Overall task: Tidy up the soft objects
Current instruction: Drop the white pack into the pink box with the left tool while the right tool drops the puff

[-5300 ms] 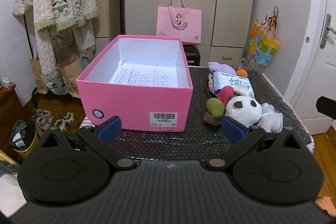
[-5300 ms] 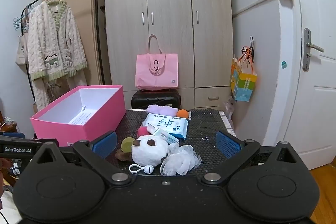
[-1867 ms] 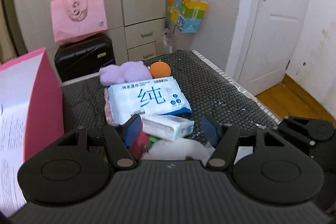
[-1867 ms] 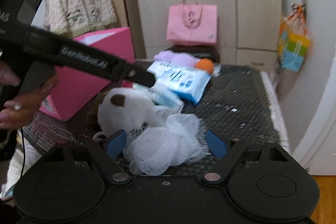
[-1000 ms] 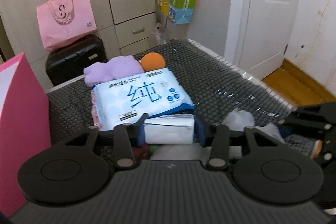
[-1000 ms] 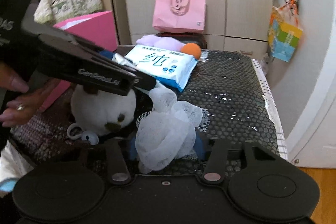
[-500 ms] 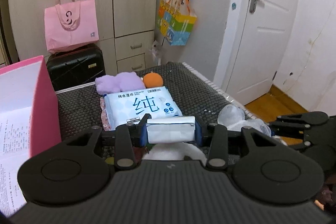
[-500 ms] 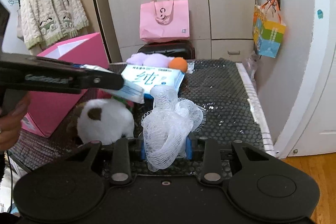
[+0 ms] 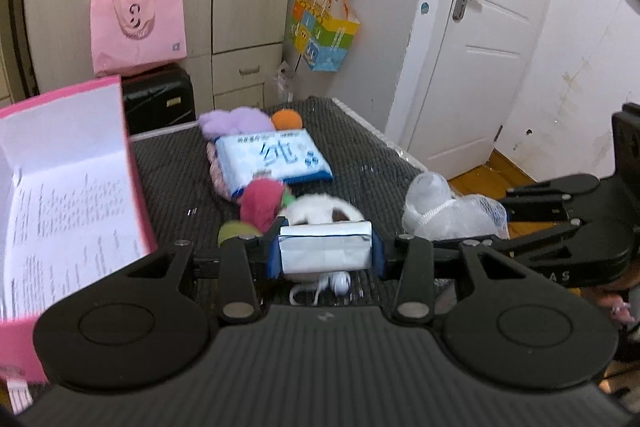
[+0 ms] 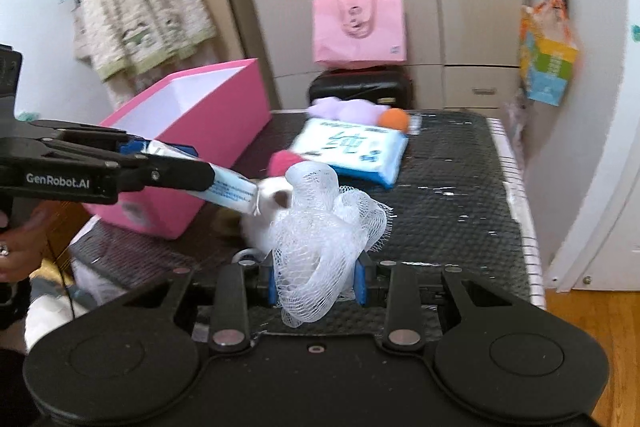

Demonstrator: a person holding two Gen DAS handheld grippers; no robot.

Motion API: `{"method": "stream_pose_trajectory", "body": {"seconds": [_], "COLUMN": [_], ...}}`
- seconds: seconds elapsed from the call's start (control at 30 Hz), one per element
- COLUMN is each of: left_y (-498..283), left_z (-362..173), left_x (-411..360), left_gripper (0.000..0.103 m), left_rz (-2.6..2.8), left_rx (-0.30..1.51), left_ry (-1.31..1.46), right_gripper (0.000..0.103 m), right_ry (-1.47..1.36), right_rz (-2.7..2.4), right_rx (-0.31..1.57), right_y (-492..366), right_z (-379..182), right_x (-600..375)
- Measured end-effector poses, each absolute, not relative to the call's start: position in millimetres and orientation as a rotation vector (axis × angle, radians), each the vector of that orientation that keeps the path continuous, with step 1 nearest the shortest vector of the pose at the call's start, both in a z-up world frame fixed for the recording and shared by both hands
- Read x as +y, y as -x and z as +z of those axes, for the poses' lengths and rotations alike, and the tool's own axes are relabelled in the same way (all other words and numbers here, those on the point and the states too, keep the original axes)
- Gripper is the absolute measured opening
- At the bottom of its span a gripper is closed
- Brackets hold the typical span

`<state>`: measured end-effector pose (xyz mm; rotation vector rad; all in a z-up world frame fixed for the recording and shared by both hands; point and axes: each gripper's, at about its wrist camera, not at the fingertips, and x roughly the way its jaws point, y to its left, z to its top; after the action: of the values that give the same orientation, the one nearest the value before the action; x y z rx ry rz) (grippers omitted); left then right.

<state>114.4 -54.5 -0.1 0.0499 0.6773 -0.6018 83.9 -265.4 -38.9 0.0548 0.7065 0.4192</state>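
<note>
we had the black table (image 10: 452,187) in front of us, with the pink box (image 9: 64,179) open on its left end and a paper sheet lying in it. the loose pile sat to the right of the box: the wet-wipes pack (image 9: 276,157), the white plush (image 9: 320,209), a purple plush (image 9: 236,121), a red toy (image 9: 262,201), a green ball (image 9: 234,229) and an orange ball (image 9: 286,119).

our left gripper (image 9: 326,255) was pinching the tissue pack (image 9: 324,253) across its long axis, pads on both short ends, pack clear of the table and just above the white plush. our right gripper (image 10: 318,279) was squeezed onto the mesh sponge (image 10: 324,223), which bulged up and out of the jaws, also lifted.

the relation that mattered: the box lay to the left of both grippers, and the left one was the nearer. in the right wrist view the left gripper (image 10: 168,163) already sat in front of the box's near wall (image 10: 192,163), with the tissue pack (image 10: 232,193) sticking out toward the pile. we judged the tissue pack should go in first, long side along the box length, and the sponge should follow over the right wall. one risk was the two grippers crossing paths at the box rim.
</note>
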Motion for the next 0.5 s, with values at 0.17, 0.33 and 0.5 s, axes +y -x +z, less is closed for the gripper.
{"method": "stream_pose_trajectory", "body": {"seconds": [0.17,0.33,0.5], "left_y": [-98.7,-91.3,-85.6], "left_z": [4.5,13.9,27.8], "left_x": [-29.8,-3.7,20.8], "left_gripper": [0.04,0.04,0.04], "left_rz": [-0.591,-0.582,-0.578], "left_rx": [0.705,0.77,0.828], "left_ry": [-0.018,0.004,-0.003], "right_gripper": [0.038,0.038,0.038], "right_ry": [-0.039,-0.007,0.0], "right_rz": [0.546,0.64,0.726], "right_rx": [0.748,0.801,0.831], "right_y": [-80.6,-83.1,-87.7], "right_z": [-29.5,-23.1,-9.8], "right_x": [-243.5,-216.8,-197.6]}}
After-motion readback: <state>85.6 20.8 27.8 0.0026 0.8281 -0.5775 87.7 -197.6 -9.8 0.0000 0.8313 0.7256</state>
